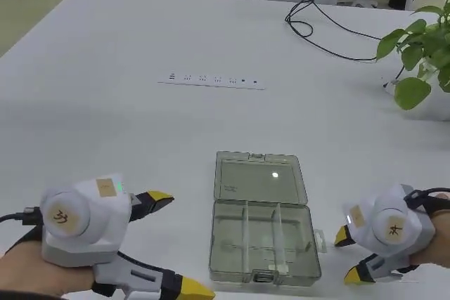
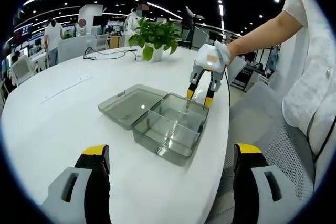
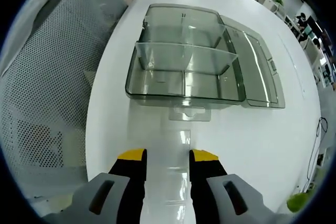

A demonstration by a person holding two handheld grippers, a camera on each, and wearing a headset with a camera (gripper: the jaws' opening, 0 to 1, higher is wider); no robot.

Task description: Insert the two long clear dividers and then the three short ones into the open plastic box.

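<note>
Count the items on the white table [image 1: 105, 103]: one open plastic box [image 1: 228, 226], two grippers, one power strip [image 1: 211, 80], one black cable [image 1: 316, 26] and one potted plant [image 1: 422, 54].

The box sits at the lower centre of the head view. Its lid [image 1: 260, 177] is folded flat toward the top of the frame. Two long dividers [image 1: 246, 233] stand upright in the base, running from the hinge side to the near side. In the right gripper view you can make out one short cross piece [image 3: 184, 85] between them. You cannot tell whether there are more short pieces.

Your left gripper [image 1: 176, 242] is at the lower left of the head view, with its jaws spread wide and nothing between them. In the left gripper view the box lies at the centre of the frame, ahead of the gap between the two tips and apart from them.

Your right gripper [image 1: 349, 258] is at the lower right of the head view, just beside the box. In the right gripper view its jaws are drawn close and grasp one held divider [image 3: 169, 182] by its two edges. That strip runs up the frame from between the tips. Its tabbed far end is just beside the near wall of the box. You cannot tell whether it touches the wall.
</note>
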